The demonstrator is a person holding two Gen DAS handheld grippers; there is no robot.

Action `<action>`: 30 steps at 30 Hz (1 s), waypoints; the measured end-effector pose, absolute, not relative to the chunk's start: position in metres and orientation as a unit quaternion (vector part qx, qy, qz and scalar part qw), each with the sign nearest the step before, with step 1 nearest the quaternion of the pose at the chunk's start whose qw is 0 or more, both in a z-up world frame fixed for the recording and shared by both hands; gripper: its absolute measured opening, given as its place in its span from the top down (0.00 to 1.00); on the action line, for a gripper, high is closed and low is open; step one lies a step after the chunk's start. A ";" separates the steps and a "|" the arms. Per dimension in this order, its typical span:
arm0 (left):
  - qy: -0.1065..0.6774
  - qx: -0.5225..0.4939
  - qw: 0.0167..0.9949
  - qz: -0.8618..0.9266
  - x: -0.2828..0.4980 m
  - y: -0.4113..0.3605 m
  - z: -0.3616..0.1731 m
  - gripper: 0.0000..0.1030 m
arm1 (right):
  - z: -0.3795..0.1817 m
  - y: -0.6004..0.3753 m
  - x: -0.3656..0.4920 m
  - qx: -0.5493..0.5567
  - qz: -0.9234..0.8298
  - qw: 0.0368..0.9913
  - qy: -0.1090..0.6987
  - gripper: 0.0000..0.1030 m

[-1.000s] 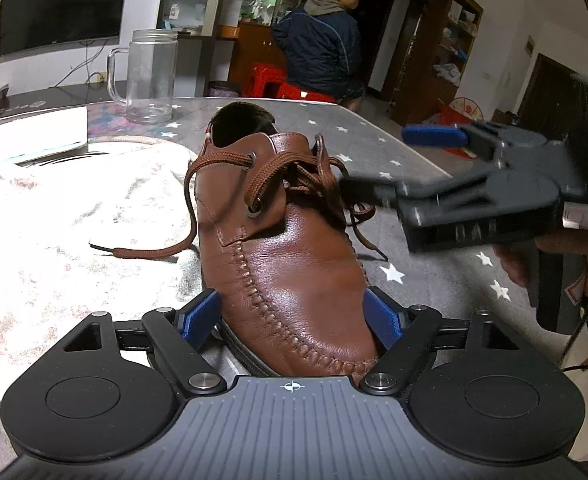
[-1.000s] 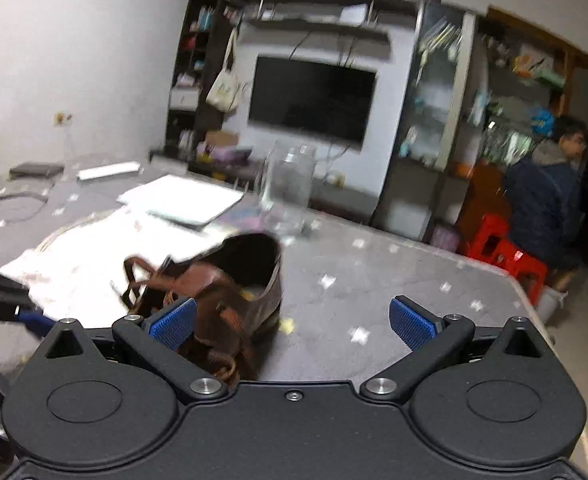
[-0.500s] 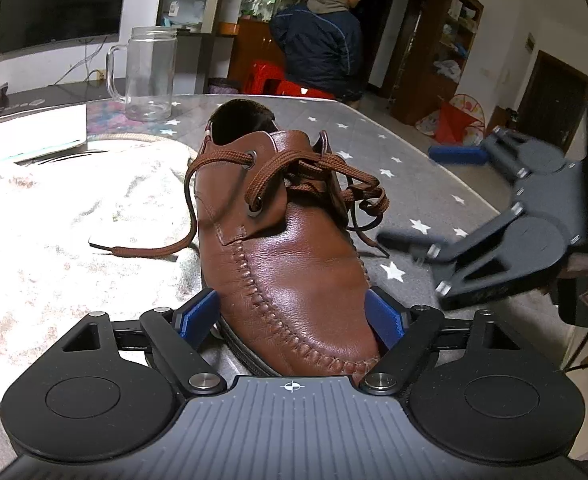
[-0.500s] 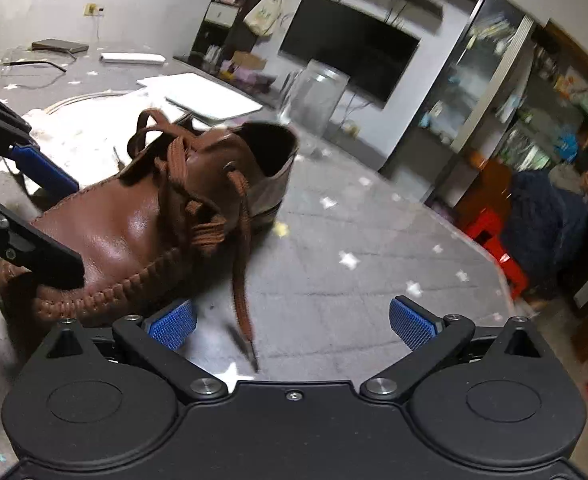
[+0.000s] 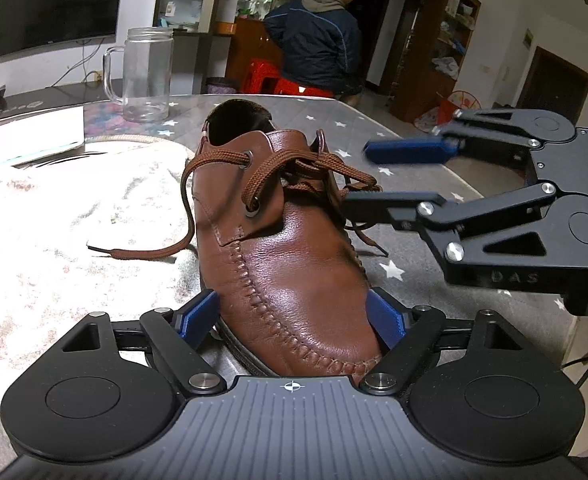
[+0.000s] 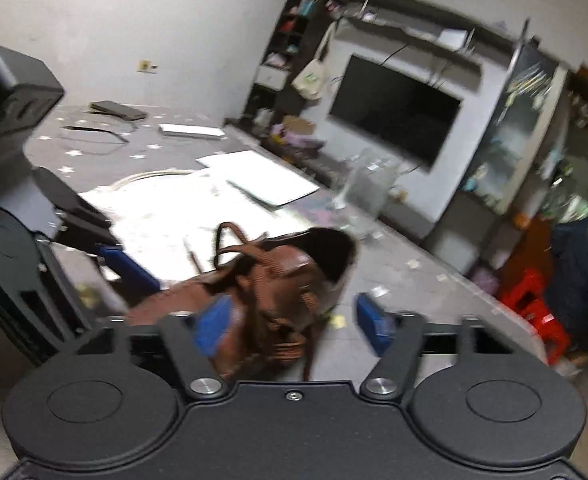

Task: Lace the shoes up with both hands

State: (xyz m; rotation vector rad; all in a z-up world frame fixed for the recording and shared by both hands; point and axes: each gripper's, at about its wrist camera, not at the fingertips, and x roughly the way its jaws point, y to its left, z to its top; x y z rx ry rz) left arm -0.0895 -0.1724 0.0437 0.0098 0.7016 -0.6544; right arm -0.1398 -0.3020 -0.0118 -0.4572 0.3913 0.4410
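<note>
The brown leather shoe with stitched toe seam (image 5: 290, 264) stands upright on the grey star-patterned table (image 5: 422, 184), its left side resting against a white fluffy towel (image 5: 74, 216). The left gripper (image 5: 292, 314) is clamped on the toe of the shoe, one blue pad (image 5: 198, 314) on each side of it. The brown flat lace (image 5: 294, 168) crosses between the eyelets; one loose end lies on the towel. The right gripper (image 5: 368, 174) hangs just beside the shoe's right side with its jaws spread apart, the lower finger close to the bunched lace; contact cannot be determined. A clear glass mug (image 5: 144, 74) stands behind the shoe.
</note>
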 end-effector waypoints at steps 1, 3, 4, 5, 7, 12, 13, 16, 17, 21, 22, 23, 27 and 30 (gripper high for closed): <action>0.337 0.005 0.887 -0.315 -0.090 -0.172 0.044 0.21 | -0.011 -0.302 -0.138 -0.218 0.220 0.930 0.196 0.69; 0.337 0.004 0.887 -0.315 -0.091 -0.172 0.043 0.21 | -0.011 -0.302 -0.135 -0.207 0.230 0.928 0.206 0.85; 0.337 0.004 0.887 -0.315 -0.091 -0.172 0.043 0.21 | -0.012 -0.303 -0.135 -0.204 0.231 0.928 0.209 0.87; 0.336 0.004 0.887 -0.315 -0.092 -0.172 0.043 0.21 | -0.013 -0.305 -0.136 -0.204 0.228 0.928 0.212 0.92; 0.336 0.004 0.888 -0.315 -0.092 -0.172 0.043 0.21 | -0.017 -0.309 -0.137 -0.203 0.223 0.928 0.217 0.94; 0.335 0.003 0.887 -0.318 -0.091 -0.172 0.043 0.20 | -0.025 -0.319 -0.141 -0.200 0.210 0.929 0.230 0.94; 0.335 0.003 0.887 -0.318 -0.091 -0.172 0.043 0.20 | -0.027 -0.321 -0.142 -0.199 0.207 0.929 0.233 0.95; 0.335 0.004 0.887 -0.316 -0.091 -0.171 0.044 0.20 | -0.032 -0.327 -0.144 -0.197 0.200 0.929 0.240 0.95; 0.336 0.004 0.887 -0.316 -0.091 -0.171 0.044 0.20 | -0.034 -0.329 -0.145 -0.197 0.197 0.929 0.243 0.95; 0.336 0.004 0.887 -0.317 -0.090 -0.171 0.044 0.19 | -0.041 -0.337 -0.148 -0.194 0.186 0.929 0.253 0.95; 0.335 0.004 0.887 -0.317 -0.090 -0.171 0.043 0.18 | -0.043 -0.339 -0.149 -0.193 0.184 0.929 0.256 0.95; 0.335 0.003 0.887 -0.317 -0.090 -0.171 0.043 0.18 | -0.044 -0.341 -0.149 -0.193 0.181 0.929 0.258 0.95; 0.336 0.005 0.887 -0.316 -0.088 -0.172 0.043 0.17 | -0.051 -0.348 -0.152 -0.190 0.171 0.929 0.269 0.95; 0.336 0.006 0.888 -0.314 -0.089 -0.172 0.044 0.17 | -0.057 -0.344 -0.154 -0.203 0.167 0.926 0.270 0.95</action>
